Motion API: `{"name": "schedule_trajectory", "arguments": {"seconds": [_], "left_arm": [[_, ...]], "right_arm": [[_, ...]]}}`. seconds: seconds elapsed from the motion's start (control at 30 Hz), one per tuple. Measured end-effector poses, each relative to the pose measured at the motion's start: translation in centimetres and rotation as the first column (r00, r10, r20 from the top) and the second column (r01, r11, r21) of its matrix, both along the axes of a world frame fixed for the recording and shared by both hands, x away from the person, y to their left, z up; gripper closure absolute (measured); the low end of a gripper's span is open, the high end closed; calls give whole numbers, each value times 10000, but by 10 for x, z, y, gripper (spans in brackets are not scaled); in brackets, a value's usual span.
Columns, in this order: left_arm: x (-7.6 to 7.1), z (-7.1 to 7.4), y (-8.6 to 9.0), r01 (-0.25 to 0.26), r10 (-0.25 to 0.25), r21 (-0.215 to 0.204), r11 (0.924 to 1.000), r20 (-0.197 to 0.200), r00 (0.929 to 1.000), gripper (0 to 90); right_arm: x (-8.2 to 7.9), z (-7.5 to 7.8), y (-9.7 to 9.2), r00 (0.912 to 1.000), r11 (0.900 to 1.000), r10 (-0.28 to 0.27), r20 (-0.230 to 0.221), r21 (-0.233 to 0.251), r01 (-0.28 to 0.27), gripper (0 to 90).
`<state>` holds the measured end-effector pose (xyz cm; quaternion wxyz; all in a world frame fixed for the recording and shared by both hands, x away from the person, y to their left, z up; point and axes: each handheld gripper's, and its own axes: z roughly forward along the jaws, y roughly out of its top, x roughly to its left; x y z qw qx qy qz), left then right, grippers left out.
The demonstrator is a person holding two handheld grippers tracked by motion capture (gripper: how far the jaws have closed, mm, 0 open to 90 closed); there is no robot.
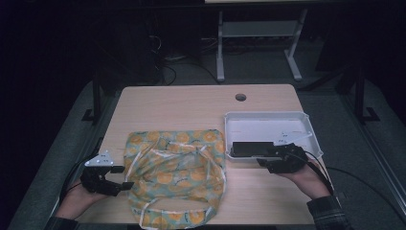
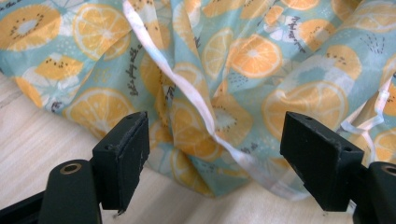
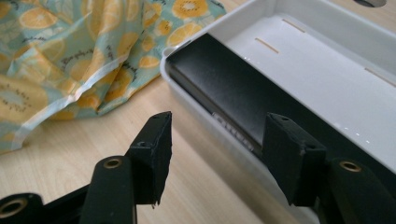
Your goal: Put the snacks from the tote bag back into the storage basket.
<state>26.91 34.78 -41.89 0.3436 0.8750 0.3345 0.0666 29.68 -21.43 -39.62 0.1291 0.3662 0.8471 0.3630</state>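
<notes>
A cloth bag (image 1: pixel 174 167) printed with orange slices lies crumpled on the near middle of the wooden table, with white ribbon straps across it. My left gripper (image 1: pixel 123 177) sits at the bag's left edge, open; in the left gripper view its jaws (image 2: pixel 215 163) straddle a fold of the bag (image 2: pixel 261 56) and a strap without pressing on them. A flat black box (image 1: pixel 251 148) lies along the near wall inside the white tray (image 1: pixel 268 120). My right gripper (image 1: pixel 265 155) is at the tray's near rim, open. In the right gripper view (image 3: pixel 217 154) the black box (image 3: pixel 224 88) lies just ahead of the jaws.
The tray (image 3: pixel 317 65) stands at the table's right, its far part bare white. A round cable hole (image 1: pixel 241 97) is near the table's far edge. The bag (image 3: pixel 70 56) lies close to the tray's left corner. Bare wood stretches behind the bag.
</notes>
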Motion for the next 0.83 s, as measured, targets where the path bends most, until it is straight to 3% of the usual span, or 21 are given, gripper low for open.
{"name": "schedule_trajectory", "arguments": {"seconds": [0.23, 0.4, 0.57, 0.83], "left_arm": [[-5, -2, 5, -111, 111, 15, 9999, -27, 9999, 235], [-8, -3, 5, -177, 177, -33, 9998, -36, 9998, 235], [-8, -4, 6, -79, 79, 62, 9999, 8, 10000, 235], [-7, -4, 7, -129, 130, 88, 9999, -33, 9999, 235]], "right_arm": [[-15, -14, -2, 9999, 10000, 73, -76, -41, -73, 384], [-23, -27, -2, 9991, 9990, 281, -326, -345, -292, 381], [-27, -39, 4, 9963, 9909, 651, -564, -1141, -712, 381], [-26, -40, 6, 9943, 9909, 762, -740, -1051, -838, 382]]}}
